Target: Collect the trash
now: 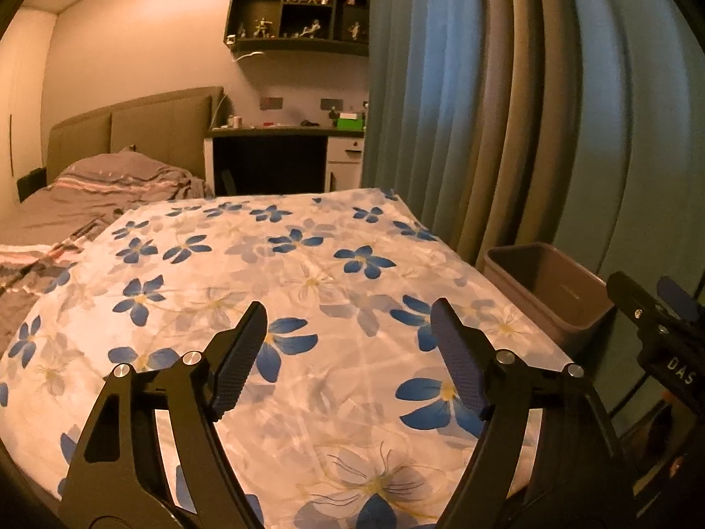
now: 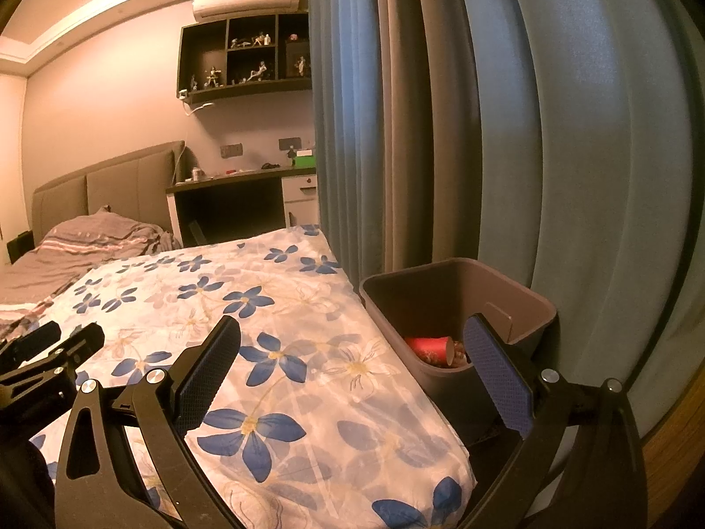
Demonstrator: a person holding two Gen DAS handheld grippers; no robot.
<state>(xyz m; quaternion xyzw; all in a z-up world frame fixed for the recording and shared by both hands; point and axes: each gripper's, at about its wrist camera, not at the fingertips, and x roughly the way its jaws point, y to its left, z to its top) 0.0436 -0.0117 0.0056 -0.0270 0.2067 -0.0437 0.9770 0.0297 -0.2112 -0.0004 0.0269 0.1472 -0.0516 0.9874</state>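
Over on the far side from the trash bin (image 2: 458, 304), there's the grey bed with its rumpled pillow (image 1: 119, 172), and a padded headboard (image 1: 132, 128) behind it. Closer to the bin now, the flowered sheet (image 1: 273, 273) spreads wide, white with blue blossoms, its edge running right up beside the bin's near wall. The left gripper (image 1: 348, 352) hovers above that sheet, fingers spread wide apart, nothing between the pads, with the bin off to its right. Behind the sheet, a dark desk (image 2: 242, 180) and a wall shelf of small figures (image 2: 246, 57) sit well back from the bin. And here's the right gripper (image 2: 352, 370), also splayed fully open and empty: one finger over the sheet, the other finger in front of the bin's opening. Inside the bin, look, a red paper cup (image 2: 429, 350) lying on its side at the bottom, with some other scraps just beside it, too dim to make out. Beyond the bin hang the blue-grey curtains (image 2: 506, 132), folds falling just behind its far rim.
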